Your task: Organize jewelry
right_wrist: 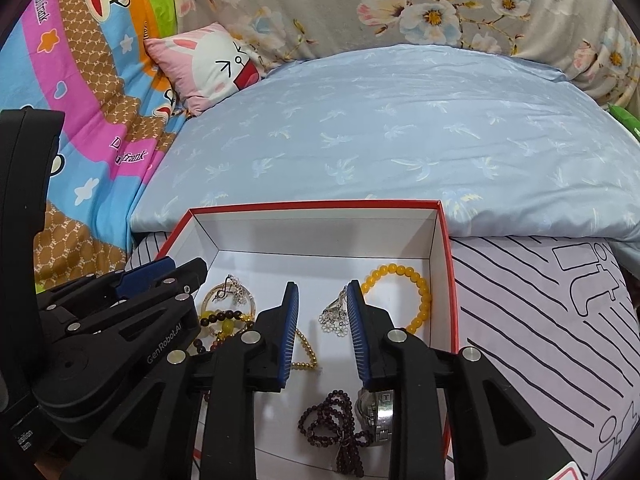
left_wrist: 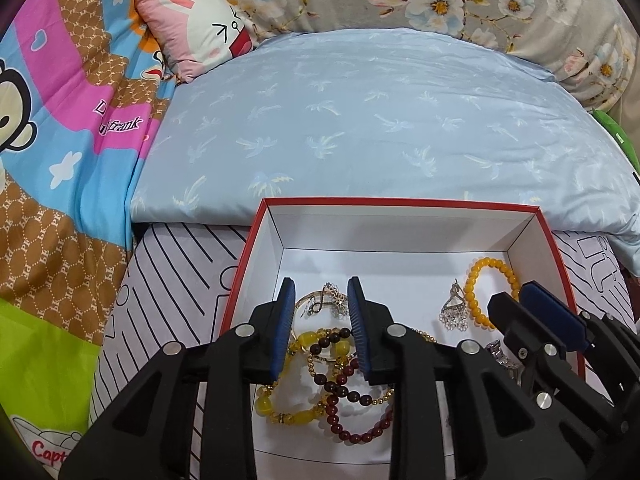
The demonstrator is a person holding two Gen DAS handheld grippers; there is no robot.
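A red-rimmed white box holds jewelry. My left gripper is open over a tangle: a gold bangle, a yellow stone bracelet and dark red bead bracelets. My right gripper is open and empty above the box floor, beside a silver earring and an orange bead bracelet. Below it lie a dark bead string, a silver watch and a gold bead chain. The right gripper shows in the left wrist view.
The box sits on a white sheet with black line drawings. A light blue quilt lies behind it. A pink rabbit pillow and a colourful cartoon blanket are at the left; floral fabric lies at the back.
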